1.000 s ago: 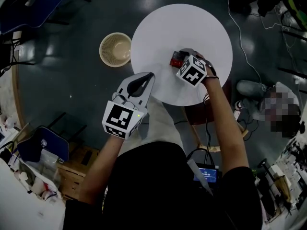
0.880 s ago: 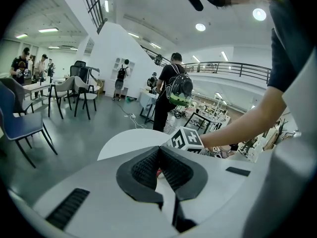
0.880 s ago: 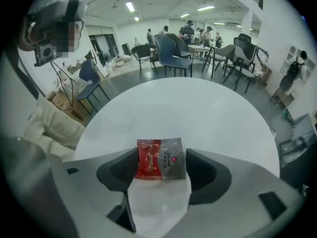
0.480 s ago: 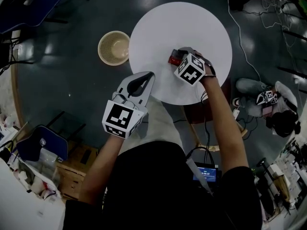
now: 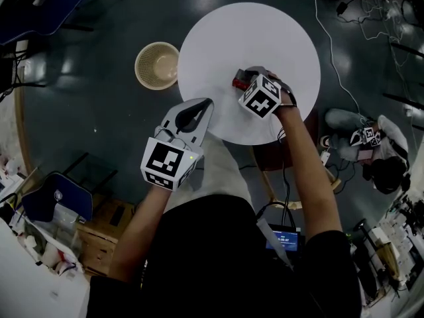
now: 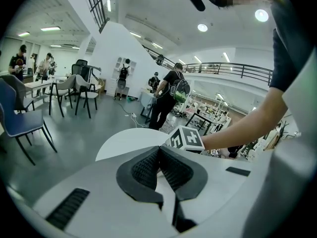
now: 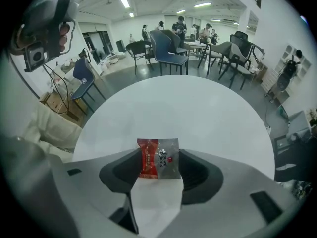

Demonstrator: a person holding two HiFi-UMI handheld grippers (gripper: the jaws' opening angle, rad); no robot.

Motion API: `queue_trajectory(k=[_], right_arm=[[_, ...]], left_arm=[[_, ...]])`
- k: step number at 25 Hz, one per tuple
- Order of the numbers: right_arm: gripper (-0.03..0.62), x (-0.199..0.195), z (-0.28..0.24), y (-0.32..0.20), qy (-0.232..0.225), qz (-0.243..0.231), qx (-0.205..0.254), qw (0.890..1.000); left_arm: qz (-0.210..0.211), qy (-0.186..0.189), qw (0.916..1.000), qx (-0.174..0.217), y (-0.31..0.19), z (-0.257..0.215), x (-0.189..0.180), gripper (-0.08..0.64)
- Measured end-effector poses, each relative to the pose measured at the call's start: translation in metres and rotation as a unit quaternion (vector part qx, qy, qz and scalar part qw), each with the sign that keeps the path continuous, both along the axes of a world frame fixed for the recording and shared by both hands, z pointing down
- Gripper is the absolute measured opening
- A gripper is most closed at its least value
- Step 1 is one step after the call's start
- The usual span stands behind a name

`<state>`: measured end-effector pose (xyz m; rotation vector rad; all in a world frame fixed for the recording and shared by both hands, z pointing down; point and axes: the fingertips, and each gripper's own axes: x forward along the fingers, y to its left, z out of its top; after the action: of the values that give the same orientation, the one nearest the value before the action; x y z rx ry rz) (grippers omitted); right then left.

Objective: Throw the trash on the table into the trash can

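On the round bench (image 5: 265, 38), I'm straddling the snack wrapper (image 7: 158, 158) with my right tool (image 7: 158, 171). Its jaws have just been closing, but they're not squeezing yet. My left tool (image 6: 159, 155) is sitting closed and empty, keeping clear of the path to the trash can (image 5: 158, 66).

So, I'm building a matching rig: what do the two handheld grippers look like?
Both the left gripper and right gripper are pale grey shells with black ribbed claw pads, each carrying a white cube of black square markers. The person wears a dark short-sleeved top.
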<state>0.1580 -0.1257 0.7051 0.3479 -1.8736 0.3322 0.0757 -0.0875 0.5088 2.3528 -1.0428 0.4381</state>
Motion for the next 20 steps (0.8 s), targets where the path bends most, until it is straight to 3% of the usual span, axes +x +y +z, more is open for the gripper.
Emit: queue_trajectory(k=[3, 4, 5, 20], right_arm=[[0.233, 0.000, -0.004, 0.000, 0.002, -0.004, 0.012, 1.000], [0.159, 0.000, -0.006, 0.001, 0.004, -0.007, 0.021, 1.000], [0.130, 0.000, -0.007, 0.001, 0.006, -0.009, 0.028, 1.000], [0.044, -0.001, -0.011, -0.002, -0.008, 0.010, 0.039, 0.999]], left_arm=[[-0.001, 0.001, 1.0000, 0.000, 0.000, -0.001, 0.001, 0.014], [-0.001, 0.001, 1.0000, 0.001, 0.001, -0.002, 0.001, 0.014], [-0.001, 0.001, 1.0000, 0.001, 0.002, -0.002, 0.001, 0.014], [-0.004, 0.002, 1.0000, -0.004, 0.004, 0.002, -0.007, 0.014]])
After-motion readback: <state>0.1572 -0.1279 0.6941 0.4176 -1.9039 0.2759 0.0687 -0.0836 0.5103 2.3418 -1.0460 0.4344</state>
